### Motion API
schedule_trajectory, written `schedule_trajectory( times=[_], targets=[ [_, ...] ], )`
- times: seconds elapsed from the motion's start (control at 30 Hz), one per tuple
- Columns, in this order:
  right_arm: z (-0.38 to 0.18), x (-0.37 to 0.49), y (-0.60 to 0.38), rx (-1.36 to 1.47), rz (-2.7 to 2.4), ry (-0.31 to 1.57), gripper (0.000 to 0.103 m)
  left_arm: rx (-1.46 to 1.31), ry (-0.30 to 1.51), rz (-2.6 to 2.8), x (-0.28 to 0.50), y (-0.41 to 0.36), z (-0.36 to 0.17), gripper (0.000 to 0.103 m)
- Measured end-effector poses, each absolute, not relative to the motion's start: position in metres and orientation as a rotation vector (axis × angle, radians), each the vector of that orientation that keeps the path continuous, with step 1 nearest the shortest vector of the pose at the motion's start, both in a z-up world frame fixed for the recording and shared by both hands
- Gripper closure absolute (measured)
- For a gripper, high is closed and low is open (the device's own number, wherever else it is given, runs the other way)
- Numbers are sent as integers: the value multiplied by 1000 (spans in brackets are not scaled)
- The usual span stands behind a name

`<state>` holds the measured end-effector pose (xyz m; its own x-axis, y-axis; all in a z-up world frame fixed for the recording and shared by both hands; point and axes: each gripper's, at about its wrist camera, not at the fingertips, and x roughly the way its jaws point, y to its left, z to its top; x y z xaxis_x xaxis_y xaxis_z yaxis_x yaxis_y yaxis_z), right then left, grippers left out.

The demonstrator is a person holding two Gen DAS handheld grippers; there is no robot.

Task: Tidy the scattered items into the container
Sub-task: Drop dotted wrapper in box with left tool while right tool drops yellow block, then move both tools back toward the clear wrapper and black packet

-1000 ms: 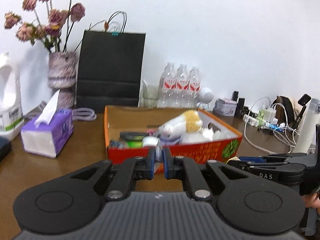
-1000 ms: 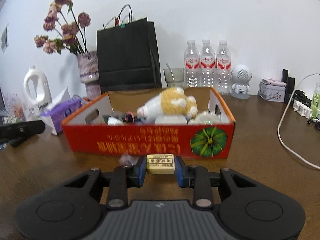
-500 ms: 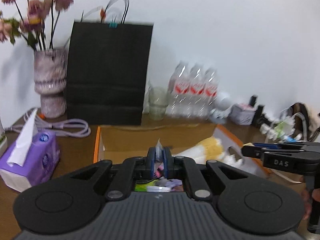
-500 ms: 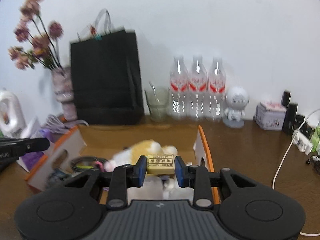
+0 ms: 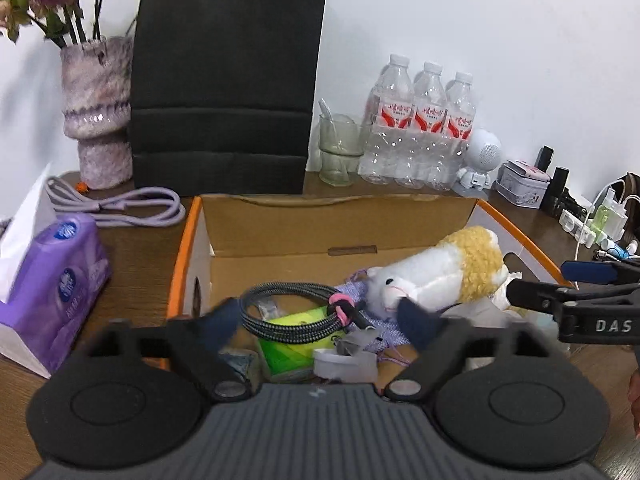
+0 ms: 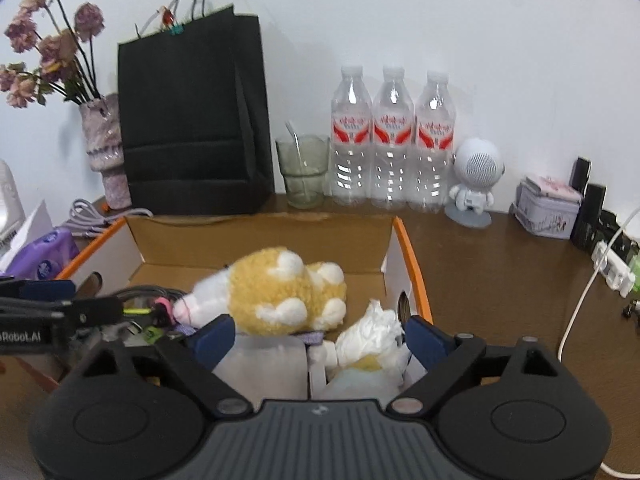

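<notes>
Moved since earlier frame: both grippers, from before the cardboard box (image 5: 340, 220) to above it. Left gripper (image 5: 320, 320), lower centre: tilted downward, jaws opening, nothing held. Right gripper (image 6: 316, 338), lower centre: jaws opening, eraser gone. Box contents: plush toy (image 6: 280, 296), coiled cable (image 5: 292, 316), crumpled tissue (image 6: 372, 332).

The cardboard box (image 5: 256, 220) is showing plain brown inside and orange along its rim; the plush toy (image 6: 280, 292) is wearing golden-yellow fleece with white patches and a white face; a black-and-grey braided cable (image 5: 288, 312) is lying over a lime-green packet (image 5: 296, 344); the tissue pack (image 5: 56, 292) is glowing purple; the paper bag (image 5: 228, 80) is standing matte black; the bottles (image 6: 392, 136) are carrying red-and-white labels.
</notes>
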<state>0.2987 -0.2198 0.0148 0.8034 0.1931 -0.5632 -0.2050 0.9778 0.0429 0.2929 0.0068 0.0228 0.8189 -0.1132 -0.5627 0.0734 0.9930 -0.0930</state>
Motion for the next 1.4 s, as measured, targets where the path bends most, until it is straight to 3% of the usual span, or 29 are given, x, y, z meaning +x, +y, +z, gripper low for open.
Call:
schedule_trajectory(
  times=[0.03,0.57,0.9,1.4],
  targets=[
    [17,298,-220,-18,214,601,0,-65,593,-98,291,7,26,0],
    [39,216,-226,-20,272,495,0,-74,471,-189,207,10,62,0],
    [-13,145,-222,-80,258,525,0,-45,483,-167,139,17,11,0],
    [-47,133,-214,-134,230,576,0,-29,525,-107,126,13,-27,0]
  ],
)
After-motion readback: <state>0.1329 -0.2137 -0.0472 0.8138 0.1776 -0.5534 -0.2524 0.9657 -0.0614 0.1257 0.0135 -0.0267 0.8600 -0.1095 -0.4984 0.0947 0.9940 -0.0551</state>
